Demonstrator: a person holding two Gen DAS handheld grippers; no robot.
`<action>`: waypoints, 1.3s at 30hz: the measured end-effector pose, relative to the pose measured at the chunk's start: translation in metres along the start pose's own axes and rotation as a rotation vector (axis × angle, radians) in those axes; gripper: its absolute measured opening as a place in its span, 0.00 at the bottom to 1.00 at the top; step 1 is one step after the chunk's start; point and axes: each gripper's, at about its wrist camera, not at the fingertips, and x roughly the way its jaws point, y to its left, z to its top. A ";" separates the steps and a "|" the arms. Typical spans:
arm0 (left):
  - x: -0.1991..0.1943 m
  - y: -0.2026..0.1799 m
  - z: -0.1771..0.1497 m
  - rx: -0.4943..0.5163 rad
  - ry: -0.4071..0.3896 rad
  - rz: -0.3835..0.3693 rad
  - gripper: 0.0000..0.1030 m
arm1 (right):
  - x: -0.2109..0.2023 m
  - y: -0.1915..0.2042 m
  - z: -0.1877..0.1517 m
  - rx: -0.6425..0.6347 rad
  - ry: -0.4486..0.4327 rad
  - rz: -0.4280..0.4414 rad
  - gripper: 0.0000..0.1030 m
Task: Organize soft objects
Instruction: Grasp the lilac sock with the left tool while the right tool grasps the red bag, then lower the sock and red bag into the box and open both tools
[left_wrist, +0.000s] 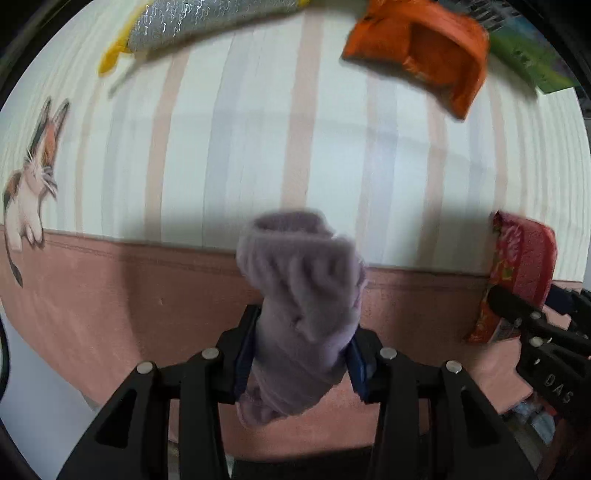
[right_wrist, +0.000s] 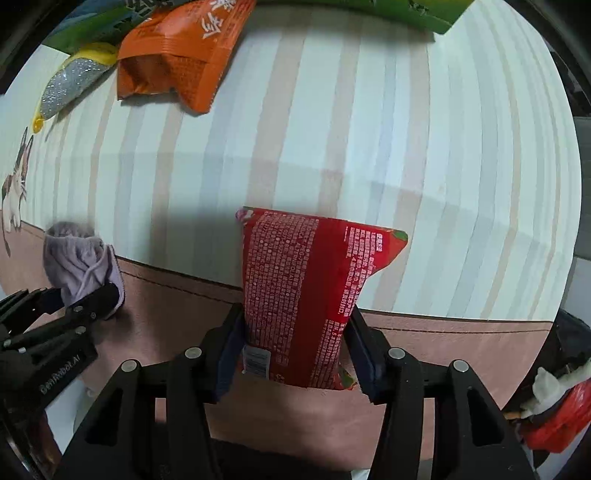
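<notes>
My left gripper (left_wrist: 301, 354) is shut on a bundled lilac sock (left_wrist: 303, 288) and holds it above the pink border of the striped tablecloth (left_wrist: 258, 147). The sock also shows at the left of the right wrist view (right_wrist: 77, 258). My right gripper (right_wrist: 295, 347) is shut on a red snack packet (right_wrist: 306, 288) with white print, held upright over the cloth edge. That packet appears at the right of the left wrist view (left_wrist: 517, 266), with the right gripper below it.
An orange snack packet (left_wrist: 424, 51) (right_wrist: 184, 55) lies at the far side. A silver and yellow fish-shaped toy (left_wrist: 192, 26) (right_wrist: 66, 85) lies far left. A green packet (left_wrist: 528, 59) (right_wrist: 388, 11) lies at the back. A cat picture (left_wrist: 33, 173) is printed on the cloth's left.
</notes>
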 end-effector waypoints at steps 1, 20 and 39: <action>0.000 -0.007 0.000 0.017 -0.011 0.014 0.39 | 0.001 -0.001 -0.001 0.002 -0.002 -0.002 0.55; -0.245 0.005 0.148 0.058 -0.314 -0.208 0.36 | -0.241 -0.013 0.086 -0.065 -0.345 0.293 0.47; -0.130 0.032 0.342 -0.013 0.149 -0.285 0.36 | -0.122 0.021 0.255 0.005 -0.108 0.227 0.47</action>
